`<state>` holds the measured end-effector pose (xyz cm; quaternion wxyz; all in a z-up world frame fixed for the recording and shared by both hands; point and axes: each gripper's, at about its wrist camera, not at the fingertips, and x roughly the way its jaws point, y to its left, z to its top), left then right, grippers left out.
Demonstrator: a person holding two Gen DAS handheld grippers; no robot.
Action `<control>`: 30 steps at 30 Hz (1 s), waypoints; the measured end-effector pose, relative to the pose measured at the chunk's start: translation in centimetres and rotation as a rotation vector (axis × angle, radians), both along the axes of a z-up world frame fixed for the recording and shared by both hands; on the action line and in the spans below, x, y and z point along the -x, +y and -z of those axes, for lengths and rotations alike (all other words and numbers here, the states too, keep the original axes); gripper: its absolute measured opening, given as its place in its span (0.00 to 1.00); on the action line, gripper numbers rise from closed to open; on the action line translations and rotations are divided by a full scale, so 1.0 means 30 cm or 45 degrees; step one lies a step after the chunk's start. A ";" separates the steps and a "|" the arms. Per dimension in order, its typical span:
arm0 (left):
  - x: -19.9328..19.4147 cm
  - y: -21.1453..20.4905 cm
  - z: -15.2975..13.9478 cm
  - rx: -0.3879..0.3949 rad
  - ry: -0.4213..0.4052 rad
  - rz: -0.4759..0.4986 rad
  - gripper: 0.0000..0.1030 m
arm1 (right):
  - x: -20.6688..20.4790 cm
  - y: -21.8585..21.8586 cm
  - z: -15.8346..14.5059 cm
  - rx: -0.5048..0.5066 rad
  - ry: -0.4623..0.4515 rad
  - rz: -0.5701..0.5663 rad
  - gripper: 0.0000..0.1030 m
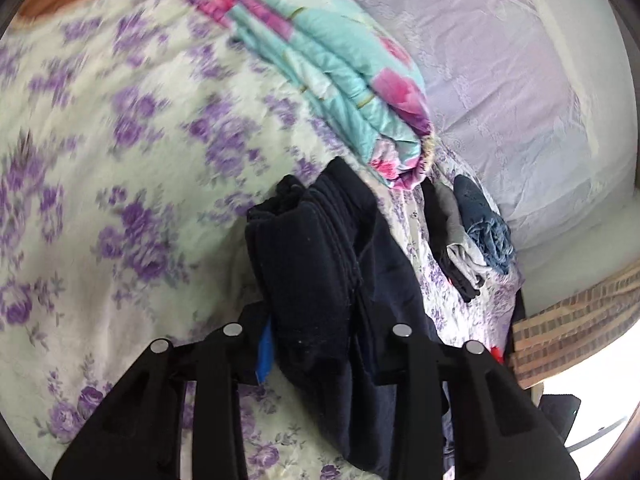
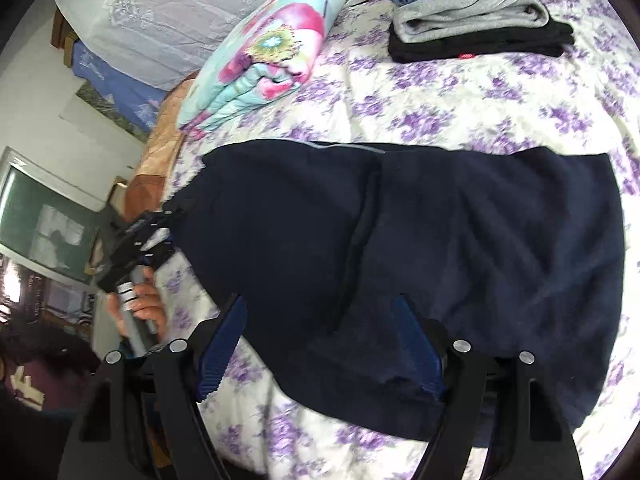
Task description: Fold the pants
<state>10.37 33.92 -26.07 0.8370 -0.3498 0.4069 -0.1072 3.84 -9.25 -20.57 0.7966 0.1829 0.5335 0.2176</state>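
While still spread wide on the bed (image 2: 440,92), pants (image 2: 400,248) only at first fold.
Left tongs (image 1: 316,344) pinching bunched cloth at one end; right tongs (image 2: 324,344) spread over near edge, gripping nothing; folded pile (image 2: 472,20) far beyond.

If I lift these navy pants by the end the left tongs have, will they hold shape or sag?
Probably sag: the navy pants bunch into soft folds at the left tongs. The fleecy-looking cloth seems thick, so likely grippy. The right tongs stand open over the lower edge, ready to support it.
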 end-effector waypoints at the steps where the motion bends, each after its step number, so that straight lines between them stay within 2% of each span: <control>1: -0.003 -0.018 -0.021 -0.042 -0.017 0.008 0.31 | -0.009 0.002 0.006 0.010 -0.008 0.011 0.75; 4: -0.010 -0.062 -0.062 -0.116 -0.052 0.030 0.30 | -0.037 0.010 0.061 -0.025 0.001 0.039 0.75; 6: -0.018 -0.069 -0.049 -0.167 -0.031 0.033 0.30 | -0.059 0.024 0.153 -0.035 0.126 0.024 0.75; 7: -0.025 -0.062 -0.023 -0.171 0.013 0.023 0.30 | -0.058 0.031 0.179 -0.013 0.142 0.013 0.75; 9: -0.010 -0.022 0.018 -0.098 0.040 0.006 0.34 | -0.048 0.041 0.163 0.016 0.093 -0.023 0.75; 10: -0.004 -0.004 0.030 -0.062 0.055 -0.003 0.43 | -0.044 0.040 0.154 0.019 0.090 -0.038 0.75; 11: 0.000 0.009 0.044 -0.033 0.078 -0.012 0.58 | -0.043 0.036 0.147 0.019 0.091 -0.047 0.75; 13: -0.004 0.034 0.085 0.022 0.122 -0.045 0.70 | -0.042 0.022 0.134 0.024 0.087 -0.047 0.75; 16: -0.026 0.030 0.116 0.075 0.129 -0.056 0.69 | -0.034 0.003 0.119 -0.006 0.075 -0.015 0.76; 17: -0.034 0.025 0.117 0.104 0.122 -0.051 0.57 | -0.031 -0.002 0.119 -0.017 0.080 -0.007 0.76; 19: -0.053 0.017 0.114 0.157 0.106 -0.029 0.40 | -0.030 -0.006 0.116 -0.011 0.083 0.001 0.76; 20: -0.054 0.018 0.110 0.171 0.096 -0.029 0.36 | -0.029 -0.007 0.111 -0.007 0.079 -0.001 0.76; 22: -0.052 0.013 0.091 0.162 0.079 -0.016 0.33 | -0.026 -0.012 0.095 -0.011 0.054 0.009 0.76; 27: -0.045 -0.024 0.023 0.060 0.032 0.010 0.31 | -0.029 -0.020 0.100 -0.122 0.004 0.061 0.76; 30: -0.028 -0.061 -0.052 -0.015 -0.048 0.039 0.31 | -0.053 0.007 0.216 -0.098 0.157 0.003 0.80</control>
